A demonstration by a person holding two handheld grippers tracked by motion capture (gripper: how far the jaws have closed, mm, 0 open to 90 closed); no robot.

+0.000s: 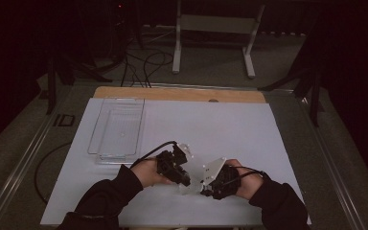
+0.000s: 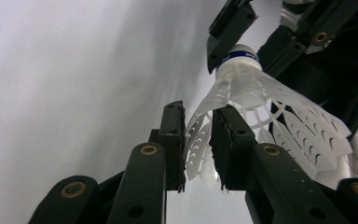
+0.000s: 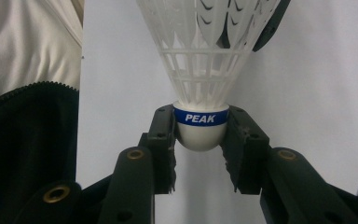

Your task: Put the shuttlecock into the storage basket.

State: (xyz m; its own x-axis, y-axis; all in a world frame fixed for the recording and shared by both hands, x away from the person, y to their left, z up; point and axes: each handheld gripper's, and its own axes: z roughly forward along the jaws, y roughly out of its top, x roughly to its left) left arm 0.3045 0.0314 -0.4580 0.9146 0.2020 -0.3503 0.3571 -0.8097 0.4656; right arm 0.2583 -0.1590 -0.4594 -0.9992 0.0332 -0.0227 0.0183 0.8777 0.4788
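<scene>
High view: shuttlecock (image 1: 190, 184) mostly hidden | left tool (image 1: 184, 179), right tool (image 1: 206, 189) grip it

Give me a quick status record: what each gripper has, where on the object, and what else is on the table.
object held: white plastic shuttlecock with blue band reading PEAK
right gripper: shut on the shuttlecock's rounded head, jaws on either side at the band
left gripper: shut on the rim of the skirt, one wall of the skirt between its jaws
position: both grippers meet near the front middle of the white table
other item: clear plastic tray at the left, apart from both grippers, looks empty
</scene>
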